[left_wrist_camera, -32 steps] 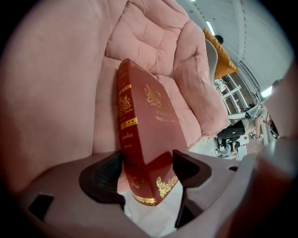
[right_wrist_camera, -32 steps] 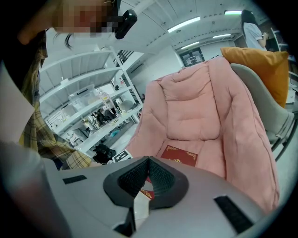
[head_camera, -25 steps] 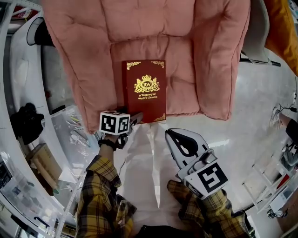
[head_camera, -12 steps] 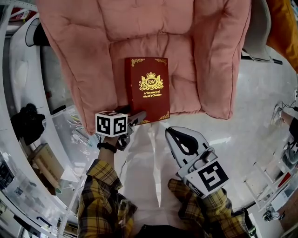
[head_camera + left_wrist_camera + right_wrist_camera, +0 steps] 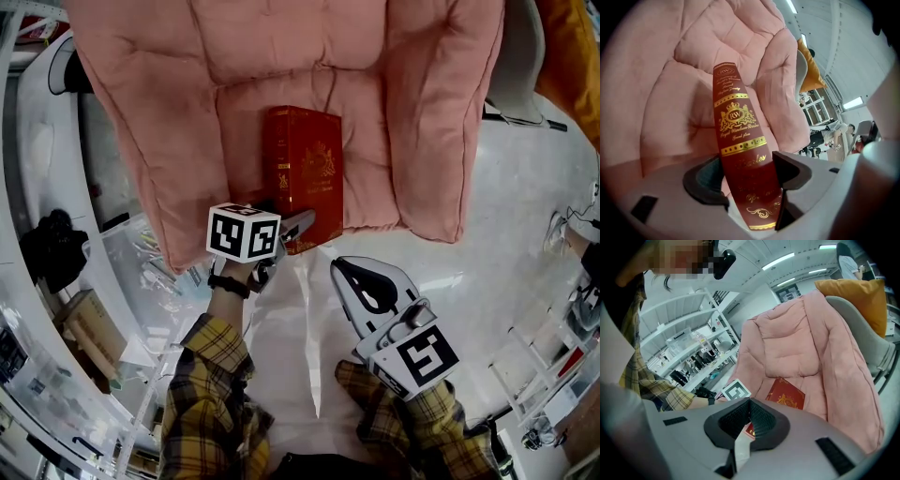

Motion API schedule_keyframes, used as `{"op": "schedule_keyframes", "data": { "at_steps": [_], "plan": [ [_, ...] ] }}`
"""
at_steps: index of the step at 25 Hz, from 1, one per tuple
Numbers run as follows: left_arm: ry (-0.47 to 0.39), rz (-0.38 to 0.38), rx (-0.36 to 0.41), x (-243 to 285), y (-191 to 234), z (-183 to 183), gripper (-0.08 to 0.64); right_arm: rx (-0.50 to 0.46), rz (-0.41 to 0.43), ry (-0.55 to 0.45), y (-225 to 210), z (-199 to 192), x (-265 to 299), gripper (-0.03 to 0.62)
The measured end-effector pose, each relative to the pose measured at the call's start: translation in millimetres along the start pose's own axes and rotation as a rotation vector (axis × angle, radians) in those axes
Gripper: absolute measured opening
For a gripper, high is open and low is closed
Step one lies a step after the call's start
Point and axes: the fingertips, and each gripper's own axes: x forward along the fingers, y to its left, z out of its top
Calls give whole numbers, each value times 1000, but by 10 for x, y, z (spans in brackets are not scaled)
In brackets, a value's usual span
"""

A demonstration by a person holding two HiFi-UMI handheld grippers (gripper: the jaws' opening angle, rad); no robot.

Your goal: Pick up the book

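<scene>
The dark red book [image 5: 305, 173] with gold print stands tilted up on its long edge on the pink armchair's seat cushion [image 5: 281, 56], spine turned to me. My left gripper [image 5: 295, 230] holds its near end. In the left gripper view the book's spine [image 5: 736, 140] runs up between the two pads of the left gripper [image 5: 747, 176]; the jaws have just been closing on it. My right gripper [image 5: 342, 267] hangs back over the floor in front of the chair, shut and empty. From the right gripper [image 5: 750, 416], the book [image 5: 787, 394] shows ahead on the seat.
White shelving with clear bins [image 5: 141, 253] runs along the left. A grey chair with an orange cushion [image 5: 562, 47] stands at the upper right. The pale floor [image 5: 525, 206] lies in front of and beside the armchair. My plaid sleeves [image 5: 202, 375] fill the bottom.
The book lay flat with its cover up; now it is tipped onto its edge with the spine showing. My left gripper has moved right and upward with it. The right gripper has stayed put.
</scene>
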Motion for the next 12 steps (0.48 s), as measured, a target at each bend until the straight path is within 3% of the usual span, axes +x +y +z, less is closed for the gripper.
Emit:
{"op": "schedule_keyframes", "data": {
  "at_steps": [7, 12],
  "plan": [
    [16, 20, -29, 32, 51, -48, 289, 8, -12, -4, -88, 1, -36, 15],
    [-24, 10, -71, -34, 19, -32, 270, 3, -21, -5, -78, 11, -86, 15]
  ]
}}
